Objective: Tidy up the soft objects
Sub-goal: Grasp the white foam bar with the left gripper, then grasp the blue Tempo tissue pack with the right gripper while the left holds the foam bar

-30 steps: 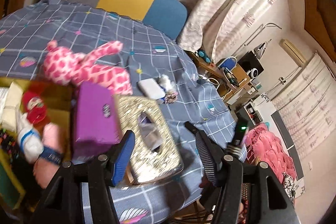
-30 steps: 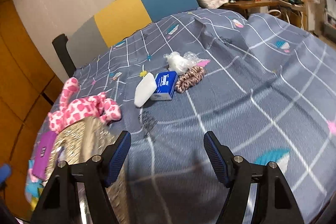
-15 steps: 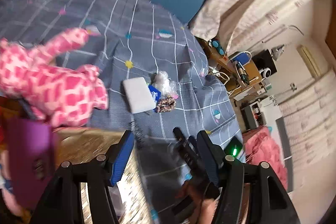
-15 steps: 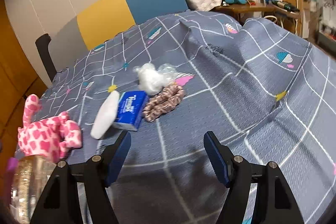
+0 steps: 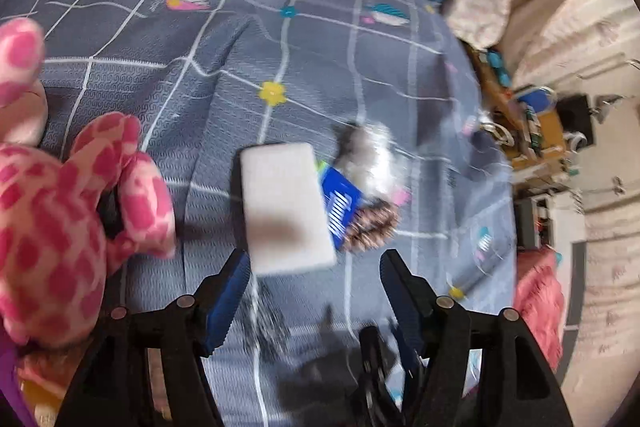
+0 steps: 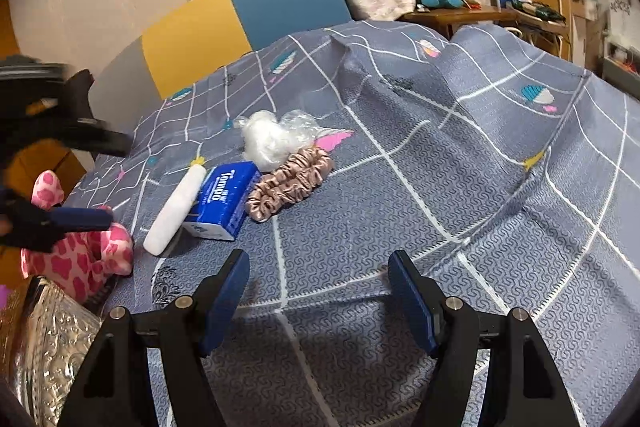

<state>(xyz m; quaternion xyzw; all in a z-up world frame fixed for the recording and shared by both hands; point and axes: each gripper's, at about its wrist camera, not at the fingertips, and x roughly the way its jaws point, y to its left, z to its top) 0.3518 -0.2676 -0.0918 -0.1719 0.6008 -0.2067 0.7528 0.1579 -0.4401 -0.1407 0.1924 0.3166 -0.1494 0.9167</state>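
Your left tongs point(image 5: 312, 291), jaws just widened and empty, sit just short of the white sponge point(image 5: 286, 207), so a careless close could also catch the tissue pack point(image 5: 340, 205) touching its far side, while your right tongs point(image 6: 318, 297) hang open and empty.

Light: soft, even indoor light, moderately bright; its source cannot be told.
Shadows: soft dark patches on the bedspread point(image 6: 460, 195) just ahead of the right gripper point(image 6: 320, 291) and the left gripper point(image 5: 316, 291).
Blur: left wrist view smeared, most of all the white sponge point(image 5: 286, 207) ahead of the tongs; right wrist view sharp, except the streaked dark shape far left.
Distortion: strong fisheye bending, black corners.
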